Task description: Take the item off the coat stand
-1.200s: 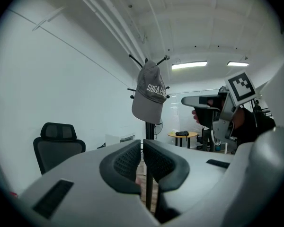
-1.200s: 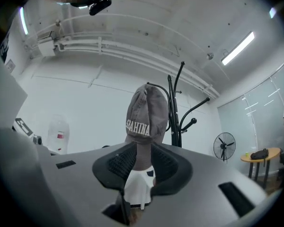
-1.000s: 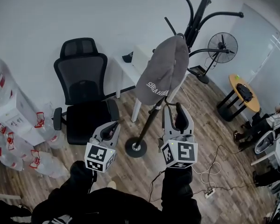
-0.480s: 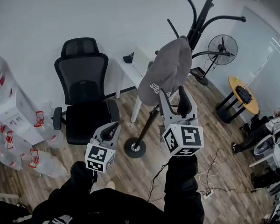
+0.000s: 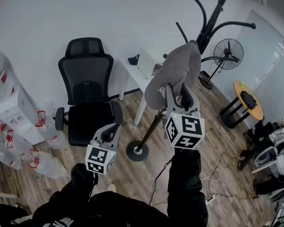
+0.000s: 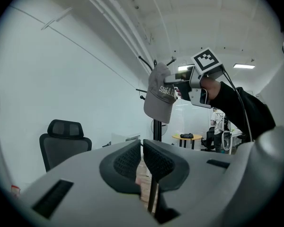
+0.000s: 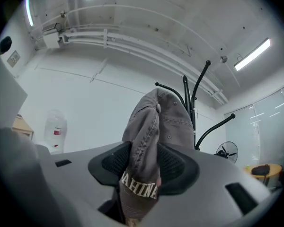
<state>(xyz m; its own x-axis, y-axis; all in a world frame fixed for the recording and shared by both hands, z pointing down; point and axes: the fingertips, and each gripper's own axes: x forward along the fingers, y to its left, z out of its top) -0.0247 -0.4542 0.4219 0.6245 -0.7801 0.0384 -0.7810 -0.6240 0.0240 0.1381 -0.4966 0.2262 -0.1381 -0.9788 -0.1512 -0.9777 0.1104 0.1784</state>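
A grey cap [image 5: 173, 79] with white lettering hangs on a hook of the black coat stand [image 5: 212, 18]. My right gripper [image 5: 178, 97] is raised to the cap's lower part. In the right gripper view the cap [image 7: 156, 122] sits between the pads of my right gripper [image 7: 144, 151]; the jaws have just been closing and both pads now press on the fabric. My left gripper [image 5: 114, 128] hangs lower, left of the stand's pole, with nothing in it. Seen from its own camera, my left gripper [image 6: 142, 148] has its pads almost together, and the cap [image 6: 160, 98] is far ahead.
A black office chair [image 5: 87, 93] stands to the left and a white table [image 5: 144, 65] sits behind the stand. Water bottles [image 5: 9, 150] are piled at the far left. A fan [image 5: 226, 48] and a round yellow table [image 5: 248, 98] are at the right, with cables [image 5: 213, 174] on the floor.
My right gripper has risen and moved in on the cap, whose lower part now sits between its jaws. The left gripper has stayed where it was.
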